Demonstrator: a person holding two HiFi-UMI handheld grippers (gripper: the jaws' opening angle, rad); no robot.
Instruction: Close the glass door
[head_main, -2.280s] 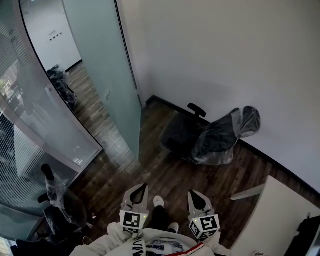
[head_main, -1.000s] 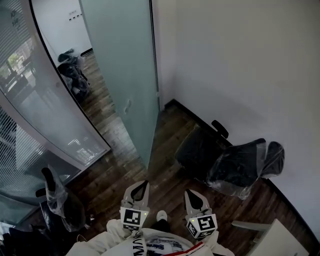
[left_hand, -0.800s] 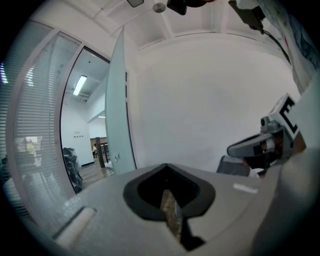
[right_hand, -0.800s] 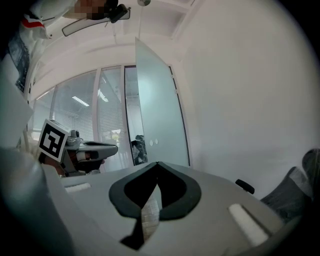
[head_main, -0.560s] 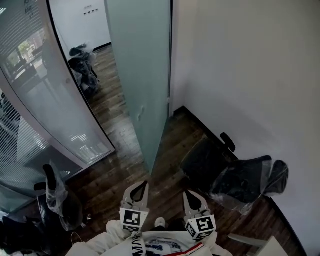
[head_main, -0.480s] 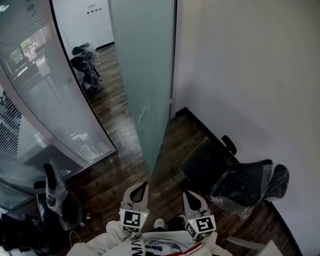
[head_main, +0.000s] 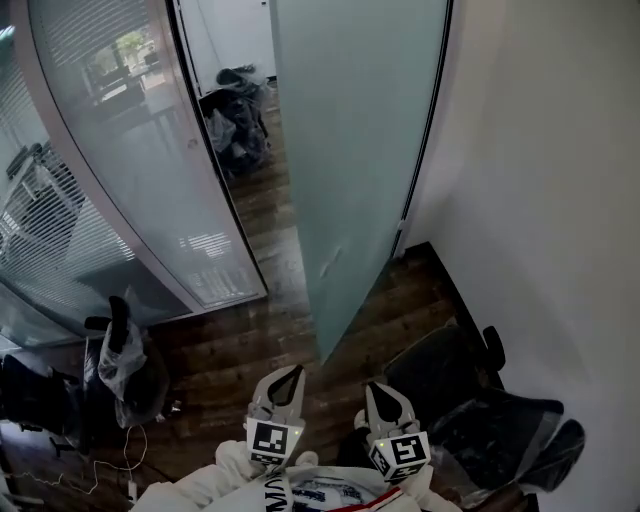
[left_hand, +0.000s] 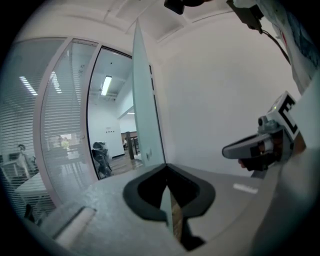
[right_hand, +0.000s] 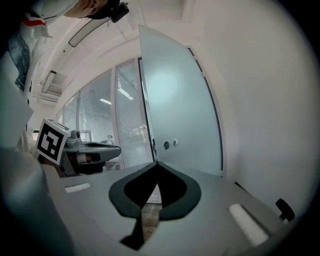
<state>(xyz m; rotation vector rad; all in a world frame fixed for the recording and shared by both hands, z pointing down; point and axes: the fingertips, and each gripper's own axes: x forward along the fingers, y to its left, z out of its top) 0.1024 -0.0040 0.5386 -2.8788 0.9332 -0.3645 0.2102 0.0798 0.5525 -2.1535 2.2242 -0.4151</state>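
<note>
The frosted glass door stands swung open into the room, its free lower corner a little ahead of both grippers. A small round fitting sits near its free edge. In the left gripper view the door shows almost edge-on; in the right gripper view its broad face shows with two round fittings. My left gripper and right gripper are held side by side low in the head view, apart from the door. Both are shut with nothing between the jaws, which meet at their tips.
A curved glass partition runs along the left. A plastic-wrapped chair stands left of me and a wrapped black chair at the lower right by the white wall. More wrapped chairs stand beyond the doorway.
The view has swung left and drawn closer to the door, which now fills the upper middle. The black chair has slid to the lower right corner. Both grippers stay shut.
</note>
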